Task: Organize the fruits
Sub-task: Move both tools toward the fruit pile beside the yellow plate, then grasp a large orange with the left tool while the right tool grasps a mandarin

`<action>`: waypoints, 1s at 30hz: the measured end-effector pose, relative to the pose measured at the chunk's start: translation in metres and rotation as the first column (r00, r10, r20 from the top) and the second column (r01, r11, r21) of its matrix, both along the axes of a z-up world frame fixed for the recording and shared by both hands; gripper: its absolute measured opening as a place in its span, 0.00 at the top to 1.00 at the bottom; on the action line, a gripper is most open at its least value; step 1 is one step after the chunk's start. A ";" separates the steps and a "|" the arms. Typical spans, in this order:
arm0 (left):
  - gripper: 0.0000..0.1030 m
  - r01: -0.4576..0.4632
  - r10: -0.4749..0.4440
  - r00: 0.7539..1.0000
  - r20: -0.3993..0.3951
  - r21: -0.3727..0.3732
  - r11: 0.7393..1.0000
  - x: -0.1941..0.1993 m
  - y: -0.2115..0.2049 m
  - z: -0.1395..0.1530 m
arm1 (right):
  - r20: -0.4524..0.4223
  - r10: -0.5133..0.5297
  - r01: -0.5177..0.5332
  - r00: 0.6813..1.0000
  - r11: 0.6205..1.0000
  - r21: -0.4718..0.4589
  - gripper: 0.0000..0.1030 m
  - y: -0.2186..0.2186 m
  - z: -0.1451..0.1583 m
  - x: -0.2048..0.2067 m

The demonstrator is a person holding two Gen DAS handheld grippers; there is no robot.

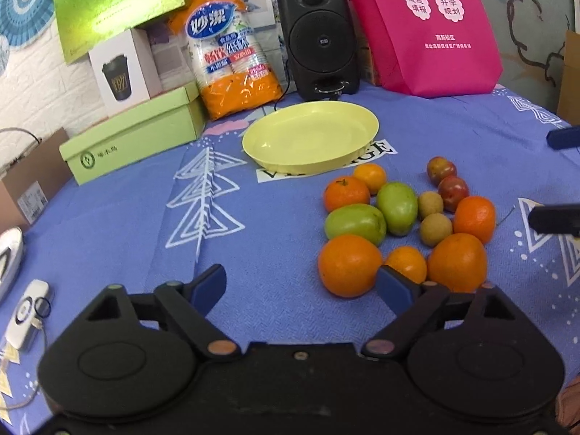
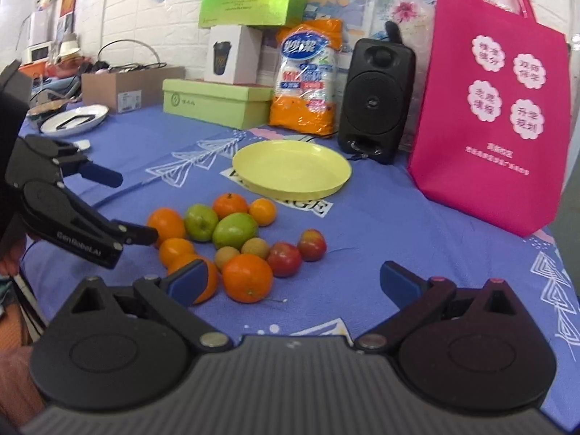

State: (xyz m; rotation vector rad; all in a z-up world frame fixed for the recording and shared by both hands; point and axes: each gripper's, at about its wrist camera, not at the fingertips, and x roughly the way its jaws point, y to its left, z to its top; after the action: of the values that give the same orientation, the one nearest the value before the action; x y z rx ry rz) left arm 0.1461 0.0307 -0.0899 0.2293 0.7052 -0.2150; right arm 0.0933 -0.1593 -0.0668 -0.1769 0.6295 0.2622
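A yellow plate (image 1: 311, 137) lies bare on the blue patterned cloth (image 1: 275, 239) that covers the bench, toward the back edge, just in front of a black speaker (image 1: 318, 36). The fruits (image 1: 406, 224) lie in a tight cluster on the cloth on the near side of the plate, close to it but not touching it, none of them on the plate. In the cluster are several oranges, among them a large orange (image 1: 348, 265) at the near left corner of the heap and another orange (image 2: 247, 277) nearest the right wrist camera, two green fruits (image 1: 397, 207) side by side in the middle, two small brownish round fruits (image 1: 435, 230) and two red fruits (image 2: 311, 244) on the right side. The left claw (image 1: 302, 284) is spread wide and holds nothing; its right finger sits just in front of the large orange, and whether it touches cannot be told. The right claw (image 2: 290, 284) is also wide open and empty, hovering at the near side of the heap with its left finger in front of an orange. Along the back edge stand a pink bag (image 2: 496, 108), an orange pack of paper cups (image 2: 308, 76), and a green box (image 2: 217, 99) with a white box (image 2: 232, 54) behind it.
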 end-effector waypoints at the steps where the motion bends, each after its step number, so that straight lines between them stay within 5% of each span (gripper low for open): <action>1: 0.12 0.006 -0.006 1.000 -0.005 -0.006 1.000 0.001 0.001 -0.001 | -0.017 0.015 -0.015 1.000 1.000 0.003 0.00 0.000 -0.003 0.003; 23: 0.00 -0.038 0.038 0.999 -0.007 0.051 0.998 0.003 0.001 -0.002 | -0.093 0.001 -0.001 0.996 1.000 -0.003 0.00 -0.001 -0.025 0.017; 27: 0.00 -0.001 -0.002 1.000 0.029 0.107 0.994 -0.002 -0.002 -0.001 | -0.110 0.019 -0.021 0.994 1.000 -0.012 0.00 0.002 -0.026 0.019; 30: 0.00 0.074 -0.078 0.995 0.061 0.069 0.995 -0.007 0.003 0.002 | -0.111 -0.004 0.001 0.994 1.000 -0.029 0.00 -0.002 -0.024 0.017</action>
State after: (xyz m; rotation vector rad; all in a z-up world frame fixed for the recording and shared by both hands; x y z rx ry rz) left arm 0.1387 0.0334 -0.0877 0.3257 0.6412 -0.2559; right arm 0.1100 -0.1615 -0.0905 -0.1903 0.7444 0.2617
